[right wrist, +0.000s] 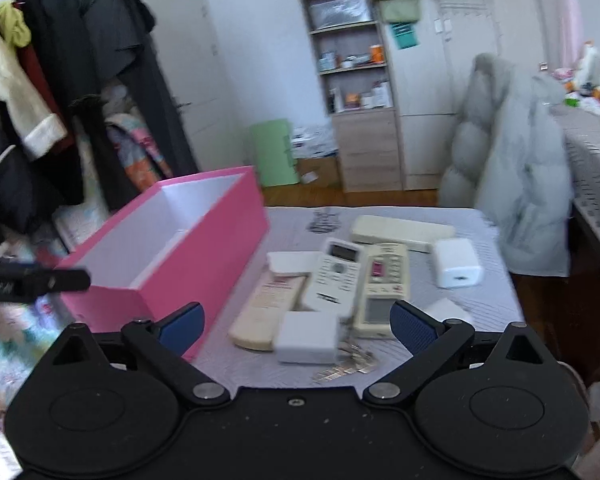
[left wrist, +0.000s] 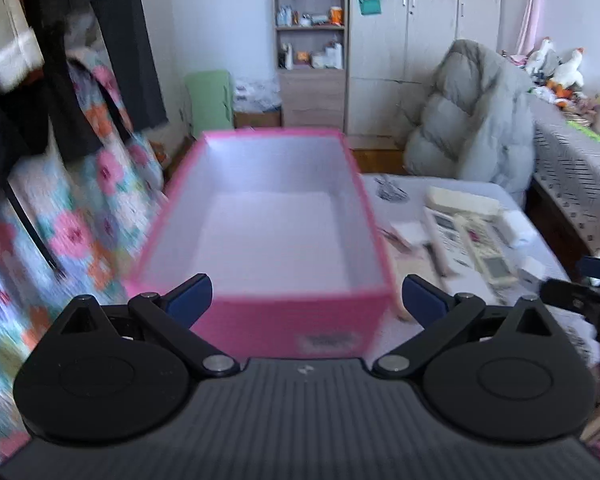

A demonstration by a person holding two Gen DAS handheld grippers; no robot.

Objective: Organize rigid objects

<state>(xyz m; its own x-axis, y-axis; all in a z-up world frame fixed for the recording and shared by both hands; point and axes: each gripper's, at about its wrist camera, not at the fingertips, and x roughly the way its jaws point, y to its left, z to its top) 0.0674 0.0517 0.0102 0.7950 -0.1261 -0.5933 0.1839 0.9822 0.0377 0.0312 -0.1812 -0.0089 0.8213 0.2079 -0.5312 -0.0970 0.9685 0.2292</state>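
The left tongs [left wrist: 305, 298] are spread wide and grip nothing; the open pink box [left wrist: 260, 240] sits directly ahead of them, its near end wall between the two blue pads, its white inside bare. The right tongs [right wrist: 296, 326] are spread as well, pinching nothing. Just ahead of them on the quilted surface [right wrist: 488, 280] lies a cluster: a white adapter block [right wrist: 308, 338] nearest, with keys [right wrist: 346, 362] at its right, a beige remote [right wrist: 266, 310] to the left, a white remote [right wrist: 334, 276] and a cream remote [right wrist: 384, 288] beyond. Farther off rest a long cream case [right wrist: 400, 233] and a white charger [right wrist: 456, 262]. The pink box [right wrist: 168, 252] stands left of the right tongs.
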